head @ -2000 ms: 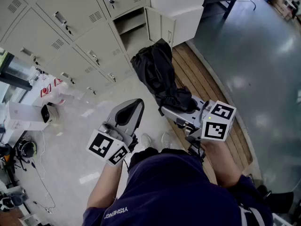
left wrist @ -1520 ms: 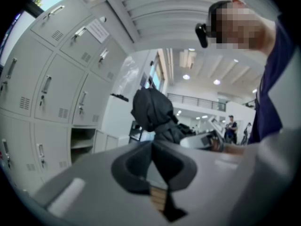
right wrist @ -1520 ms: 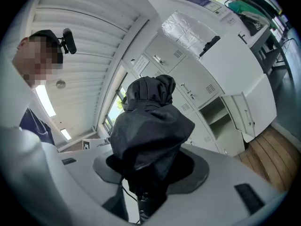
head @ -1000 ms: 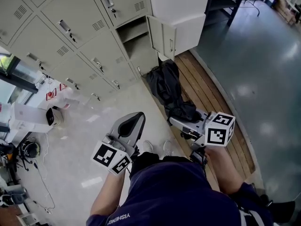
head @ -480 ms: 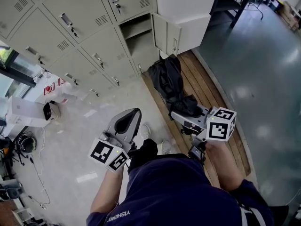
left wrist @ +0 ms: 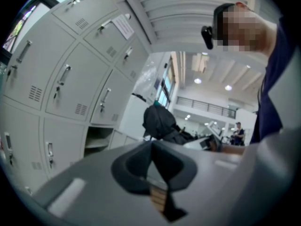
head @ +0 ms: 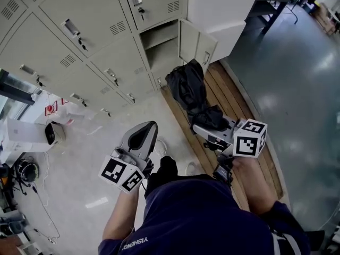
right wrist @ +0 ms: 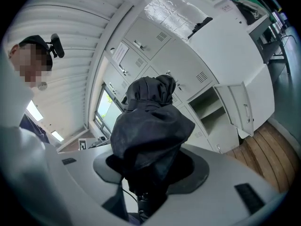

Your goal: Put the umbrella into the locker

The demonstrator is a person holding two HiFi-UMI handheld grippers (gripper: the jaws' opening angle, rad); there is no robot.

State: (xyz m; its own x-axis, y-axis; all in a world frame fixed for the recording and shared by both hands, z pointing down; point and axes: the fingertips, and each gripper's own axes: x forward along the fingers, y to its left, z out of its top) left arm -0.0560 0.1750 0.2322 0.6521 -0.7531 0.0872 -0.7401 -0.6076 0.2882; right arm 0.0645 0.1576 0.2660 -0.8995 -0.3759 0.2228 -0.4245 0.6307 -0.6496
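Observation:
The black folded umbrella (head: 191,92) sticks out ahead of my right gripper (head: 212,125), which is shut on its lower end. In the right gripper view the umbrella (right wrist: 150,126) fills the middle, its cloth bunched over the jaws of the right gripper (right wrist: 148,182). An open locker (head: 162,47) with a shelf stands just beyond the umbrella's top, its door (head: 199,45) swung to the right. My left gripper (head: 147,127) hangs lower left, shut and holding nothing. In the left gripper view the left gripper (left wrist: 153,147) has its pads together, and the umbrella (left wrist: 160,121) shows beyond it.
Closed grey lockers (head: 79,31) line the wall to the left of the open one. A wooden strip (head: 239,116) runs along the floor under the umbrella. White boxes and a small appliance (head: 50,134) sit on the floor at left. Table legs (head: 265,9) stand at the top right.
Both grippers have moved toward the lockers with the person. The umbrella stays in the right gripper, and its top now lies closer to the open locker.

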